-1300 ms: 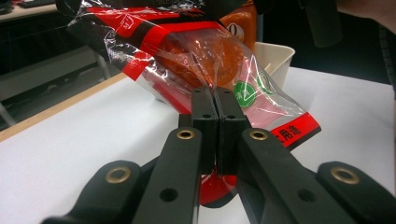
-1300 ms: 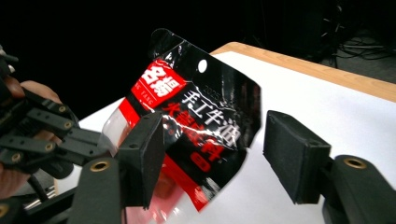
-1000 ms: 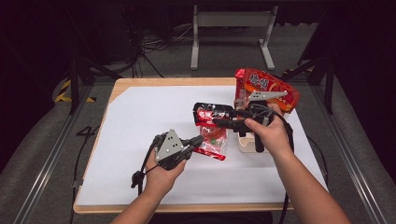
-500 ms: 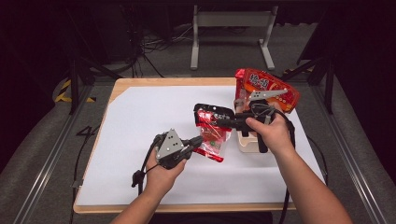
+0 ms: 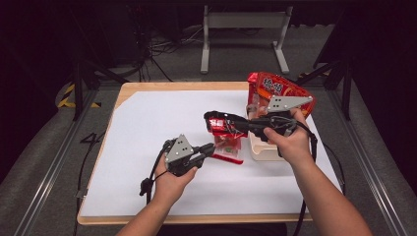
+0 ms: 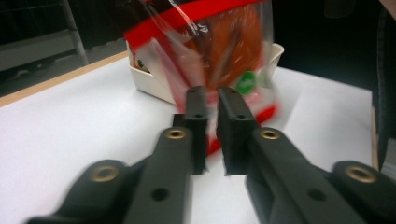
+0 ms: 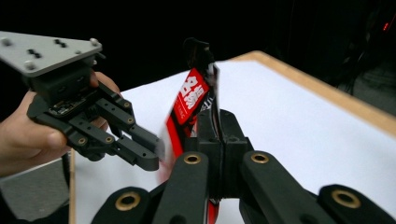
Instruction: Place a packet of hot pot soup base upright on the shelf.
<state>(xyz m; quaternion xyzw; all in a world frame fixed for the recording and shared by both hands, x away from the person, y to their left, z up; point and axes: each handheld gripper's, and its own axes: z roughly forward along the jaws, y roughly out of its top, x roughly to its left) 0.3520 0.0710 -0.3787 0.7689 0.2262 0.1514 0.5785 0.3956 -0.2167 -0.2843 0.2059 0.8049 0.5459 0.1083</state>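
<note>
While the right gripper [image 5: 223,124] pinches the top seal of the red snack packet [image 5: 227,140] and holds it above the table beside the white tray [image 5: 259,150], the left gripper [image 5: 209,149] is letting go. Its jaws have just been opening to a narrow gap around the packet's lower edge, likely so the right one carries it alone.

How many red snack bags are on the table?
2. One small red snack bag is pinched at its top by the right gripper, near the table's middle. A bigger red bag stands at the far right, behind the white tray. More may be hidden.
</note>
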